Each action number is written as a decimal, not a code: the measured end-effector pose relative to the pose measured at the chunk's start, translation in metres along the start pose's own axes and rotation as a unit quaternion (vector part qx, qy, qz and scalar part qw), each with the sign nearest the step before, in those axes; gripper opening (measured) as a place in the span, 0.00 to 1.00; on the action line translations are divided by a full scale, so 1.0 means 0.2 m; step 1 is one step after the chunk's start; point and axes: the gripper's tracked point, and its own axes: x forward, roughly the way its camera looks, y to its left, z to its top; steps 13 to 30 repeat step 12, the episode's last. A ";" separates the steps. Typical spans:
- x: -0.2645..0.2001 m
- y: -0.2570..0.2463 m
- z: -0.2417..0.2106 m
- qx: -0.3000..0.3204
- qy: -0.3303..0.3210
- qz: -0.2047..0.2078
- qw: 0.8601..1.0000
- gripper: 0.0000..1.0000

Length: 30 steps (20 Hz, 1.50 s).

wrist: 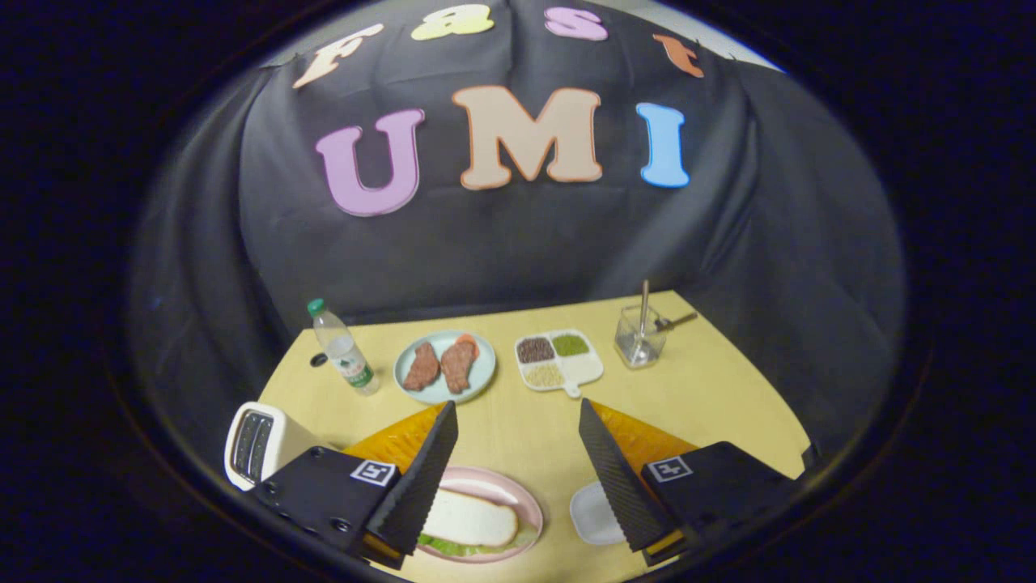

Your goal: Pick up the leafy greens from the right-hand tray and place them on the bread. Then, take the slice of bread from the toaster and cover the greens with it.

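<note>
My gripper (516, 405) hangs open above the yellow table (712, 389), with nothing between its black ribbed fingers (421, 478). Below and between them sits a pink plate (530, 495), closer to the left finger. A pale bread slice (473, 520) lies on the plate, with leafy greens (453, 548) peeking out under its near edge. The small white right-hand tray (591, 514) lies by the right finger, which partly covers it; the part I see is bare. A white toaster (255, 441) stands to the left of the left finger, its slots dark.
Beyond the fingers stand a water bottle (344, 356), a light blue plate (486, 364) with two pieces of meat (441, 366), a white divided dish (587, 368) of grains, and a clear glass (639, 336) holding a metal utensil. A small dark cap (318, 359) lies by the bottle.
</note>
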 end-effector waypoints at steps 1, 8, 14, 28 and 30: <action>-0.01 0.01 0.08 0.000 -0.030 0.007 1.000 0.96; -0.14 0.04 0.39 0.011 -0.141 0.044 0.989 0.96; -0.16 0.01 0.38 -0.009 -0.138 0.042 0.989 0.96; -0.16 0.01 0.38 -0.009 -0.138 0.042 0.989 0.96; -0.16 0.01 0.38 -0.009 -0.138 0.042 0.989 0.96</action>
